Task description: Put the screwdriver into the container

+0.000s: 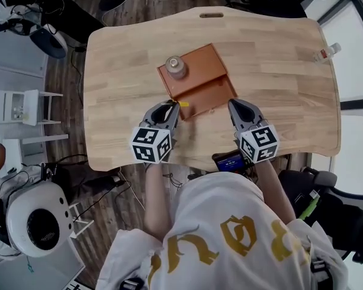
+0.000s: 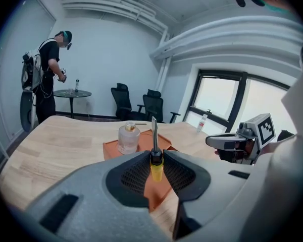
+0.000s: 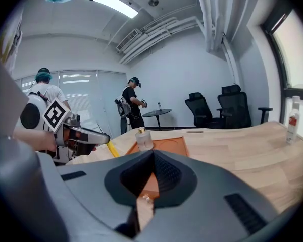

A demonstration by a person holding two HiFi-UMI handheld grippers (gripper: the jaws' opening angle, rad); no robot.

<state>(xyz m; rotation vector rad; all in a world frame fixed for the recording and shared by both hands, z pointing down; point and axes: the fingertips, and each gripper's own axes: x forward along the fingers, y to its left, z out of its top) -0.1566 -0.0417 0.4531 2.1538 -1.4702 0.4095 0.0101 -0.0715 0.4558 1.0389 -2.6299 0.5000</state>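
Orange-brown container (image 1: 199, 83) near the middle of the wooden table (image 1: 127, 71): a flat box in two steps, with a glass bottle (image 1: 176, 67) standing upright on the higher step, at 11 o'clock of it.

At 7 o'clock from the container, the left gripper (image 1: 169, 109), pinching the screwdriver (image 2: 155, 158) by its yellow handle, both pads pressed on it. Long axis of the screwdriver in one line with the gripper itself. Handle at the back between the jaws, grey metal shaft forward and away from the person, toward 12 o'clock in the left gripper view. Tip aimed over the container, just beside the glass bottle.

From the head view, placed at the near left corner of the container. Only a short yellow piece visible there, the shaft too thin to make out.

At 5 o'clock from the container, the right gripper (image 3: 152, 154), tips pressed together with nothing between them, near the front edge of the box.

Far off at 2 o'clock, close to the table edge, a small plastic bottle (image 1: 327, 52), standing.
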